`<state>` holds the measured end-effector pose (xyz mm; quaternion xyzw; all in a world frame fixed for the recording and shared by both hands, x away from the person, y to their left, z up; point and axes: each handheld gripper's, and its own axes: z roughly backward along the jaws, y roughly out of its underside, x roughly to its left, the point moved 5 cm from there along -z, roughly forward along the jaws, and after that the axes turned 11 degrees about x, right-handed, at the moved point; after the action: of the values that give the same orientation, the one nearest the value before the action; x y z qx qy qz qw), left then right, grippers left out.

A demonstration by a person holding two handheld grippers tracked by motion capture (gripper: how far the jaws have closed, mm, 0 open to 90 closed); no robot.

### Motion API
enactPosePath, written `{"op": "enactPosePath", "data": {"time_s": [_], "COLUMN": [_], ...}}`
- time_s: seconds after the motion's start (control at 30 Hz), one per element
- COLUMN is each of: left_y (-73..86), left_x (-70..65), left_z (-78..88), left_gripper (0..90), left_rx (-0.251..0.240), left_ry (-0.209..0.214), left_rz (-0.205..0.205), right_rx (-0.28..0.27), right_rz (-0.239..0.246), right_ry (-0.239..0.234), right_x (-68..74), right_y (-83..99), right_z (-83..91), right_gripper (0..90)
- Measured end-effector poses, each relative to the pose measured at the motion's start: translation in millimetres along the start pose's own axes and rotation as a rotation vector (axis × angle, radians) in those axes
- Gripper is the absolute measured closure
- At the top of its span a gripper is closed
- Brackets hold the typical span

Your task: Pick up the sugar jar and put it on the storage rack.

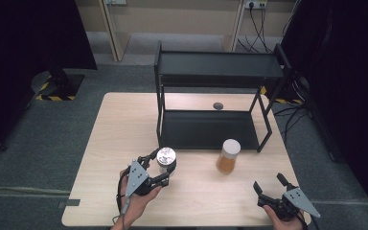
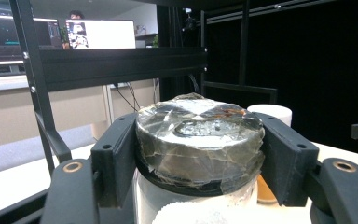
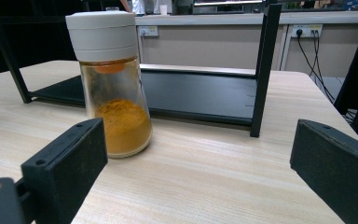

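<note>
I am clamping the left gripper [image 1: 159, 166] on the silver-lidded jar [image 1: 166, 158] near the desk's [image 1: 124, 124] front edge; the right gripper [image 1: 271, 188] is gaping empty; both jars, including the orange-powder 1 [image 1: 228, 156], are sitting outside the rack [image 1: 211, 127].

The light wood-grain rectangular table [image 1: 124, 143] carries a black metal two-tier shelf rack [image 1: 211, 103] at its far centre. A clear glass shaker jar with a white lid, holding orange powder [image 1: 228, 156], stands upright on the table just in front of the rack. A silver-lidded clear jar [image 1: 166, 159] is near the jar's left.
</note>
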<state>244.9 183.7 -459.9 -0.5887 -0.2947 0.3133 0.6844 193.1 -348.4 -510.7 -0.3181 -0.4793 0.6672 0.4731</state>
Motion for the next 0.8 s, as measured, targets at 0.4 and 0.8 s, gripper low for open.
{"op": "enactPosePath", "data": {"time_s": [0.4, 0.8], "left_y": [-17.8, -34.0], "left_x": [1.8, 2.2], "left_z": [-7.9, -14.4], "left_gripper": [34.7, 34.8], "left_rx": [-0.029, -0.057], "left_ry": [-0.006, -0.024], "left_rz": [-0.009, -0.021], "right_rx": [0.0, 0.0], "right_rz": [-0.003, -0.002], "right_ry": [0.0, -0.001], "right_x": [-0.1, -0.2], "right_y": [0.1, 0.1], "right_z": [0.1, 0.1], "right_gripper": [4.1, 4.1]}}
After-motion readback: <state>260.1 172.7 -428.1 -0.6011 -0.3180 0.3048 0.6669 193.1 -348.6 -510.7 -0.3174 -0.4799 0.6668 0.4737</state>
